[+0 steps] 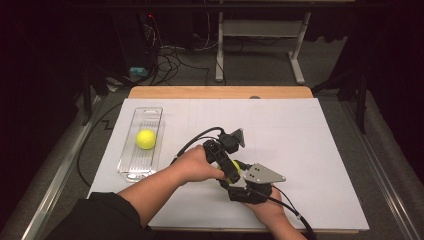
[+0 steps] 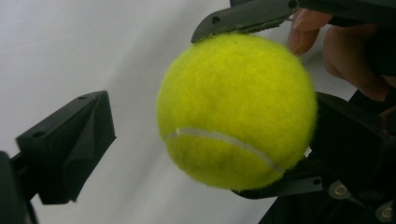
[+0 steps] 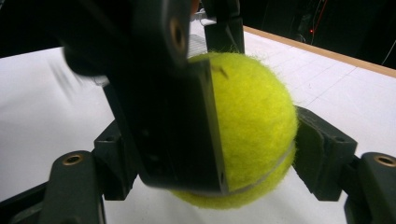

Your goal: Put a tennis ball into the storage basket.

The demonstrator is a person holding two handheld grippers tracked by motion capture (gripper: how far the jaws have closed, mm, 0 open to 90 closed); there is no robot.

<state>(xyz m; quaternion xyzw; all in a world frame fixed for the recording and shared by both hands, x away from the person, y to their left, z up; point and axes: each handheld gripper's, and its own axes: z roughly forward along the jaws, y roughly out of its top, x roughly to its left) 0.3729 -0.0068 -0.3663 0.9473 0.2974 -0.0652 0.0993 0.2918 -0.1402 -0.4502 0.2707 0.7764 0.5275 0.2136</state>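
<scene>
A yellow tennis ball is held just above the white table cover near the front middle. My right gripper comes up from the near edge and is shut on it; in the right gripper view its two black jaws press the ball from both sides. My left gripper reaches in from the left with the ball between its jaws. It is open: one of its fingers stands well clear of the ball. A second tennis ball lies in a clear plastic tray at the left.
The white sheet covers the table, with a wooden edge showing at the back. Black cables trail from both grippers across the sheet. Beyond the table are a dark floor, loose cables and a white desk frame.
</scene>
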